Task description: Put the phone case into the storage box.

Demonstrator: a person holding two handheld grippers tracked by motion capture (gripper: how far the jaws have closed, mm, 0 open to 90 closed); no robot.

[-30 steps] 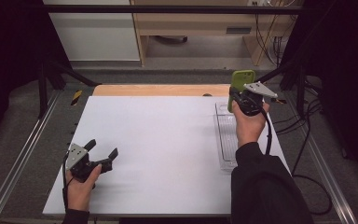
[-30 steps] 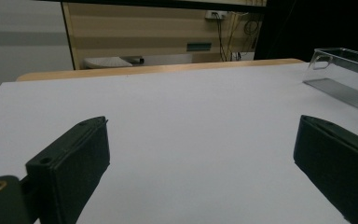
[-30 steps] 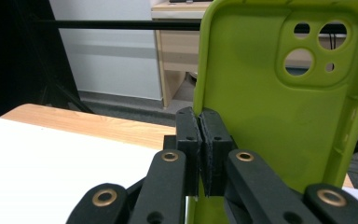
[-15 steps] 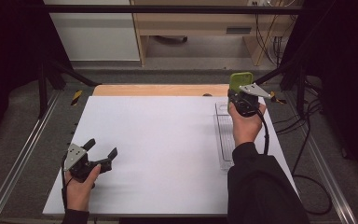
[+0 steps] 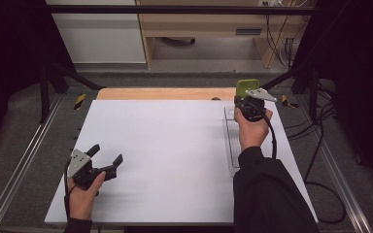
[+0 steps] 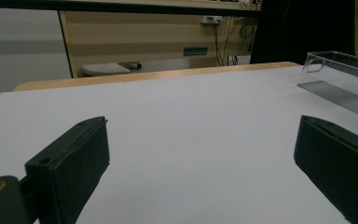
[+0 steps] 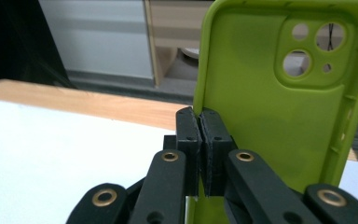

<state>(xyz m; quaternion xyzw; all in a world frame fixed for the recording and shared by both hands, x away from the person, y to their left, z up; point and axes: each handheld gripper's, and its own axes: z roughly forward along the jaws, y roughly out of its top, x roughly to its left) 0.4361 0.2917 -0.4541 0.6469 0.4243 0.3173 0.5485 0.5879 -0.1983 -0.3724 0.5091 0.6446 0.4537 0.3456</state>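
holding item: green phone case [image 7: 279, 107], upright, long axis vertical, its edge clamped in your right tool [image 7: 200, 122] above the clear tray [image 5: 231, 141] at the counter's [image 5: 175, 145] far right; left tool [image 5: 108, 156] gaping, well apart.

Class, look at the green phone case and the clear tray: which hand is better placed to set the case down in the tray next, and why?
Probably the right. The right gripper is shut on the edge of the green phone case, above the far end of the clear tray. The left gripper is open, at the table's near left.
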